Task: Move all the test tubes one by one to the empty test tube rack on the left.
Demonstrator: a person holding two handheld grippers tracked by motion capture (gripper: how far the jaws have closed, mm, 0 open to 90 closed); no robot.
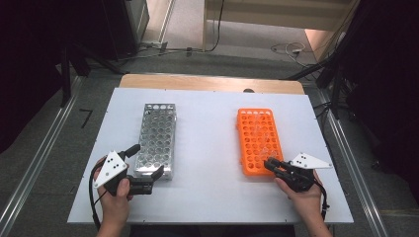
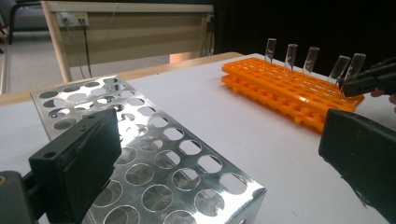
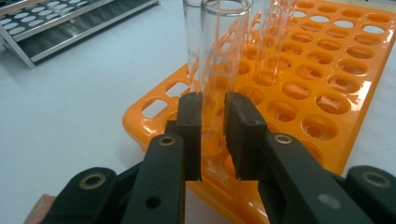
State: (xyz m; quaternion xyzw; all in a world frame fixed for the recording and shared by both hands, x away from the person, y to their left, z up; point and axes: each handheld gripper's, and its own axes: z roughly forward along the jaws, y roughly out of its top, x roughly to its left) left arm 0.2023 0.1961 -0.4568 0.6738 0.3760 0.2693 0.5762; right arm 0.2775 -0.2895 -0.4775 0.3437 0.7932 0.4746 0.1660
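Looking from the high view, the right gripper sits at the orange rack's near corner. Its own view shows it clamped on a glass tube there; a tilted lift could jam or crack it. Released, the left gripper straddles the metal rack.

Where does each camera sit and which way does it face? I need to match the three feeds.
High view: above the person's side, looking down at the white table; both hands show.
Left gripper view: rides the left gripper, facing across the metal rack; open jaws show.
Right gripper view: rides the right gripper, shut on a glass tube.
Shared: all see the orange rack.
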